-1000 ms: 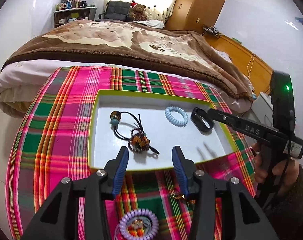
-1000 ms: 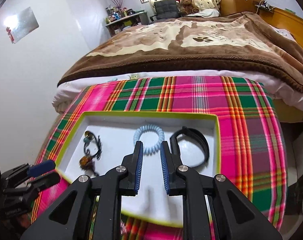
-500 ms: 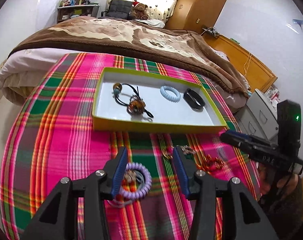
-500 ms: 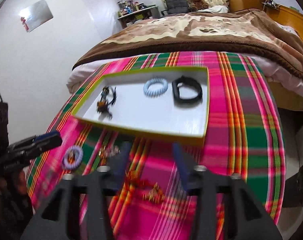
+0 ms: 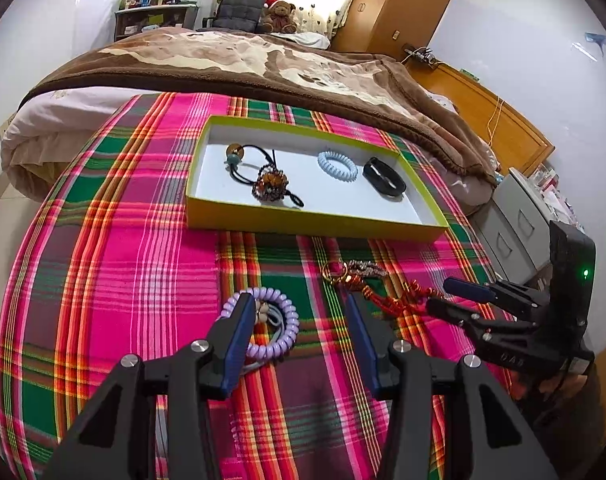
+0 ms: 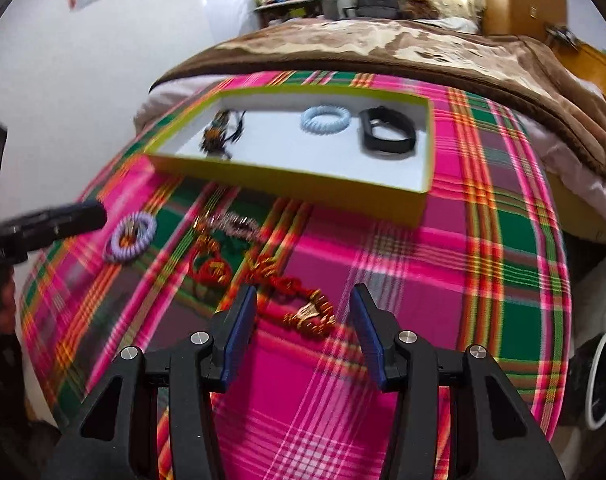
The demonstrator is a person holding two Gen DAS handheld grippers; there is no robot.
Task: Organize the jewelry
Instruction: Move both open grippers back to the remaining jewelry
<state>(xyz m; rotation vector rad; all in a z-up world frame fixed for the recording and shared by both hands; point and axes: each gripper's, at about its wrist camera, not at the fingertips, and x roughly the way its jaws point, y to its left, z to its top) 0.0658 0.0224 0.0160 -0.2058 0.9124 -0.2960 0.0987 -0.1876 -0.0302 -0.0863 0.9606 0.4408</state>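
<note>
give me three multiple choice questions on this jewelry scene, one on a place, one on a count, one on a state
1. Where does the purple coil bracelet lie?
A. in the tray
B. on the plaid cloth
C. on the bed

2. How many pieces lie in the tray?
A. three
B. one
C. five

3. How does the right gripper stand?
A. shut on the red knotted ornament
B. shut, empty
C. open

Answers:
1 B, it sits on the plaid cloth before the tray.
2 A: beaded cord bracelet, blue coil bracelet, black band.
3 C, its fingers stand apart over the red knotted ornament.
</note>
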